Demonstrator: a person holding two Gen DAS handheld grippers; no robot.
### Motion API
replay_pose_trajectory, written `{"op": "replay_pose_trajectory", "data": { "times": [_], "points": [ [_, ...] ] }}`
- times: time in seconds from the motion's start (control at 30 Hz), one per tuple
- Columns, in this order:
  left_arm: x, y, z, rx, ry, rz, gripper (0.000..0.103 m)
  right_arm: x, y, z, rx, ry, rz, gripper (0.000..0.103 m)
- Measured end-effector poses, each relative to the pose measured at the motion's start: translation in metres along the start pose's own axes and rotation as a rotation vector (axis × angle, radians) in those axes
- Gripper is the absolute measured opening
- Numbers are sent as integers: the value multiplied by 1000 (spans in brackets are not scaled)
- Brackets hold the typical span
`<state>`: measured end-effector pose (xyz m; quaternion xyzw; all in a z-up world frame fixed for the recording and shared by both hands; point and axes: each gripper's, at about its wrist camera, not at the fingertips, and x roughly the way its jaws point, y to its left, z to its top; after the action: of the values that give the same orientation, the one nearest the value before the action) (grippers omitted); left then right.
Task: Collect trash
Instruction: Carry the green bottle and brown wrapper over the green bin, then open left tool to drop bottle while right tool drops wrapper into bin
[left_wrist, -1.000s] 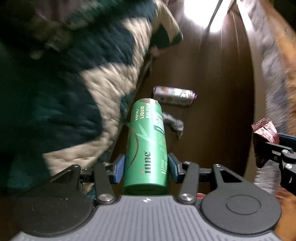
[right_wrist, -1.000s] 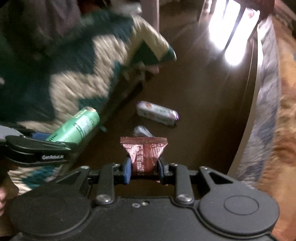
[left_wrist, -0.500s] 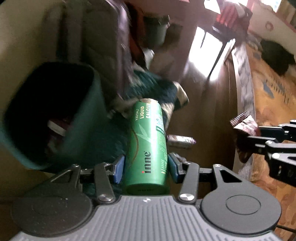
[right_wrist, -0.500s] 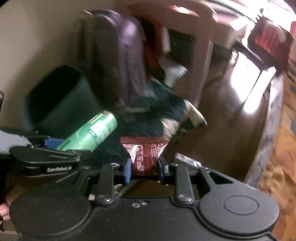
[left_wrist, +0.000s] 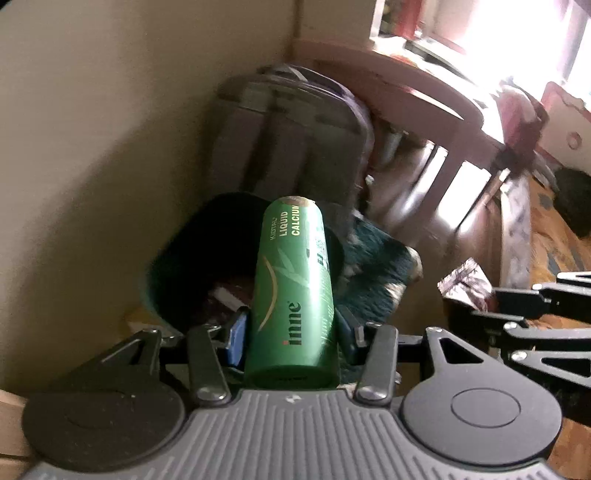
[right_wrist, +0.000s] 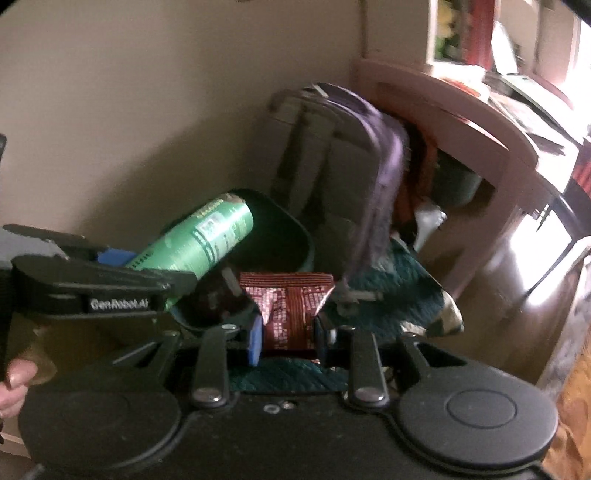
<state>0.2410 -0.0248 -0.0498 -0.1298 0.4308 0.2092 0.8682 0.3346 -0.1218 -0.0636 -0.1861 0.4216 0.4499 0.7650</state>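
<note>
Both grippers hold trash near a dark green bin. Left gripper (left_wrist: 290, 328) has its blue-padded fingers (left_wrist: 236, 334) closed tight on the lower half of a green can (left_wrist: 291, 291), printed "inne" and "LIQUID CALCIUM". The can points away from the camera, and its far end sits over the open mouth of the dark green bin (left_wrist: 177, 258), which stands on the floor against a beige wall (left_wrist: 92, 147). Some wrappers lie inside the bin.

Right gripper (right_wrist: 288, 338) has its fingers closed on a red-brown snack wrapper (right_wrist: 288, 310), pinched at its lower part, with the top edge flared wide above the jaws. In the right wrist view the wrapper is just right of the bin (right_wrist: 295, 236), at its near rim, and the can (right_wrist: 199, 243) tilts up across the bin's left side.

A grey backpack (right_wrist: 325, 155) with a purple strap leans behind the bin. A dark teal blanket (right_wrist: 391, 291) lies on the floor to the right. A pinkish wooden table (right_wrist: 461, 110) stands far right, with bright light on the brown floor (right_wrist: 517, 280).
</note>
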Motion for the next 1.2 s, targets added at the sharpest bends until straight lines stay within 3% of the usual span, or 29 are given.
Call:
{"op": "replay_pose_trajectory", "data": {
  "times": [0.17, 0.5, 0.77, 1.2],
  "points": [
    [8, 39, 10, -40, 13, 16, 48, 29, 28, 24, -18, 37, 50, 27],
    [81, 93, 21, -84, 158, 50, 48, 118, 73, 46, -109, 142, 40, 27],
    [121, 93, 25, -43, 198, 46, 48, 165, 89, 37, -212, 206, -6, 27],
    [175, 71, 21, 51, 327, 39, 48, 202, 92, 27, -235, 295, -13, 27]
  ]
}}
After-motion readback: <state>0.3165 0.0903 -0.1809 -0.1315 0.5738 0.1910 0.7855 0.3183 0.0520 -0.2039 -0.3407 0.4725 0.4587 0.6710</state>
